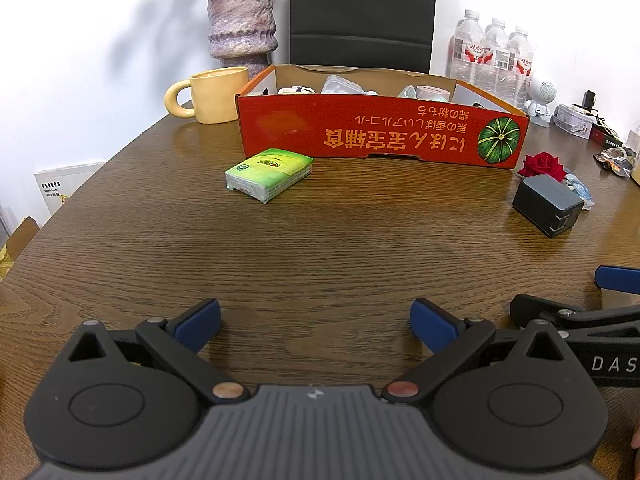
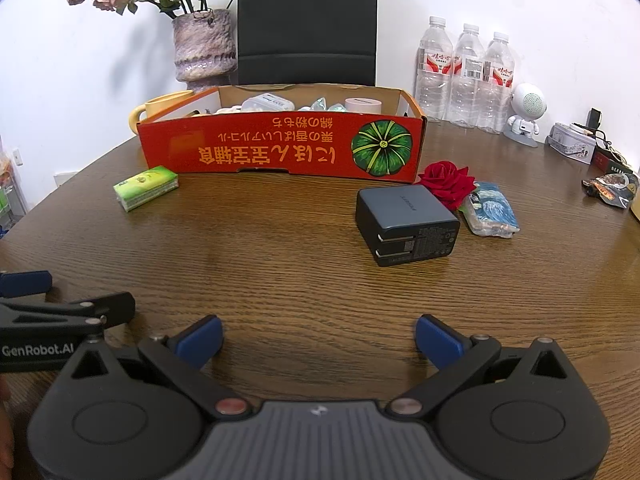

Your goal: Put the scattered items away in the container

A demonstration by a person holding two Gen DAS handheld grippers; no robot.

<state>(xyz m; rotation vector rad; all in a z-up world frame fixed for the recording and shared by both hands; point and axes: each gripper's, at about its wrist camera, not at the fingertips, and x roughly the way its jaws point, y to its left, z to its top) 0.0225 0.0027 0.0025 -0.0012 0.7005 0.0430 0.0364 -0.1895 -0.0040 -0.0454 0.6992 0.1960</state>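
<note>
Left gripper (image 1: 315, 322): jaws spread wide, blue pads empty, low over the wooden table (image 1: 320, 240); its side plate, seen from the right wrist, reads "GenRobot.AI".
Right gripper (image 2: 319, 338): jaws spread wide, nothing between the pads; it stands close beside the left one. Lettering "DAS" shows on its body in the left view, the rest cut off by the frame edge.
Container (image 2: 280, 144): red-orange cardboard box, open top, at the far middle of the table. Front panel carries orange Japanese text printed upside down and a green pumpkin graphic. Contents only partly visible over the rim: pale plastic items and a pink cylinder; details not readable.
Tissue pack (image 1: 269, 174): green packet, lying flat just in front of the box's left end, well ahead of the left gripper and slightly left of it. Logo too small to read.
Charger (image 2: 408, 224): dark grey plug adapter on its side, prongs folded, toward the camera; ahead and right of the right gripper. Label print too fine to read.
Red rose (image 2: 446, 182): touching the charger's far right corner, near the box's right end.
Blue patterned packet (image 2: 490, 210): just right of the charger, next to the rose; print unreadable.
Water bottles (image 2: 466, 76): three, red-white labels, text illegible.
</note>
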